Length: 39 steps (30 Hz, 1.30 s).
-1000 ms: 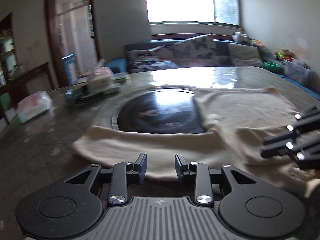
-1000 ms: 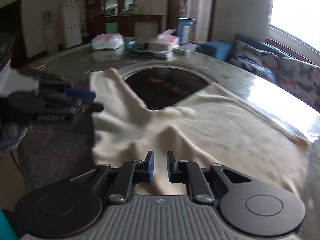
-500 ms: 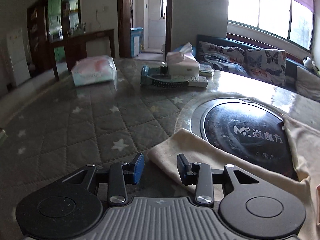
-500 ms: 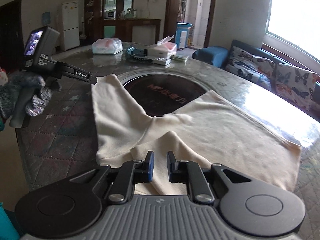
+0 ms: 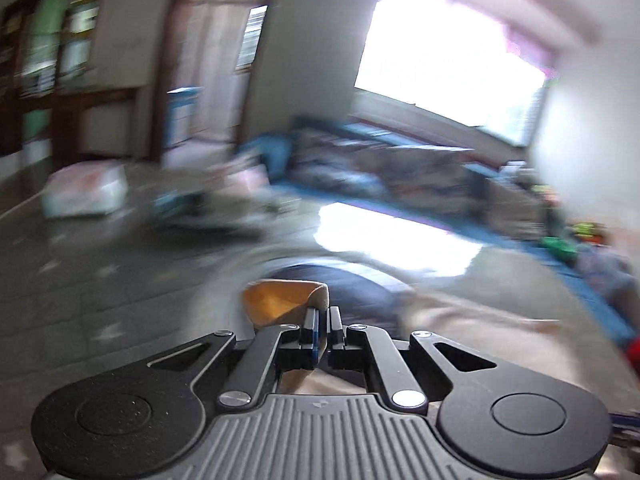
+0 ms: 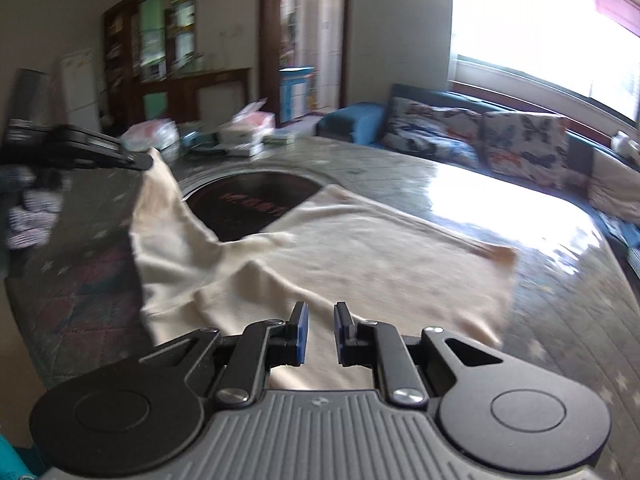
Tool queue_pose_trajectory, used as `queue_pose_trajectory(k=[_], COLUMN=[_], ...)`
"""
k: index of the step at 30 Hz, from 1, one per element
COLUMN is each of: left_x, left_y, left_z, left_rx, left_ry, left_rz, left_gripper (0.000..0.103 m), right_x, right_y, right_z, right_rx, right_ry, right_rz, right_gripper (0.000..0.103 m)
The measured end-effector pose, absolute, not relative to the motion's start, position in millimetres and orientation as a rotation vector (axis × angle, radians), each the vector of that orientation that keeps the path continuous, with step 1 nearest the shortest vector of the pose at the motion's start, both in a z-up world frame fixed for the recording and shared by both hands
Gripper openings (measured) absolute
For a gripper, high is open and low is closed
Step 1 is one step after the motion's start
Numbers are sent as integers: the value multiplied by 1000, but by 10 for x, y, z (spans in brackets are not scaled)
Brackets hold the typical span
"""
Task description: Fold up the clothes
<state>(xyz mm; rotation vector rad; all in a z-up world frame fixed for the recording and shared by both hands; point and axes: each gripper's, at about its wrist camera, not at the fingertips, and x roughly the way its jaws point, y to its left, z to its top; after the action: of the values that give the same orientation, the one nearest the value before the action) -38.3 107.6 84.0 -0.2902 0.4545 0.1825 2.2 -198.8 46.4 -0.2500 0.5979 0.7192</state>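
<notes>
Living-room desk [image 6: 460, 184], glossy: cream garment [image 6: 360, 256] spread on it. Left gripper [image 5: 323, 322], jaws open 0.5 s ago, now pinches the sleeve end, lifted. Right gripper [image 6: 318, 330]: jaws spread. Fold begun.

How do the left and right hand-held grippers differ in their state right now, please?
The left hand-held gripper is shut on the end of the cream garment's sleeve, while the right hand-held gripper is open and holds nothing. The left one lifts that sleeve off the table; the right one only hovers over the garment's near edge. Both have black fingers with blue pads.
</notes>
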Motion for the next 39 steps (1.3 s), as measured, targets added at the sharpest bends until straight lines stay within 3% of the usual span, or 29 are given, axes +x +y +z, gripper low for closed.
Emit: queue_pose_trajectory(k=[9, 16, 22, 25, 39], left_x=[-443, -338, -429, -352, -314], left_y=[-207, -742, -459, -161, 514], left_z=[988, 446, 339, 332, 97], left_rx=[-209, -104, -69, -72, -140], left_ry=[411, 587, 612, 629, 699], left_rz=[-253, -383, -327, -228, -53], left_gripper=[4, 11, 26, 26, 23], right_x=[107, 139, 156, 171, 372], right_y=[-2587, -2787, -2685, -2575, -2317], right_z=[416, 310, 208, 149, -32], right_rx=[-112, -62, -41, -40, -41], right_ry=[605, 639, 681, 696, 738], right_rz=[552, 507, 560, 581, 569], right_gripper=[13, 13, 15, 20, 16])
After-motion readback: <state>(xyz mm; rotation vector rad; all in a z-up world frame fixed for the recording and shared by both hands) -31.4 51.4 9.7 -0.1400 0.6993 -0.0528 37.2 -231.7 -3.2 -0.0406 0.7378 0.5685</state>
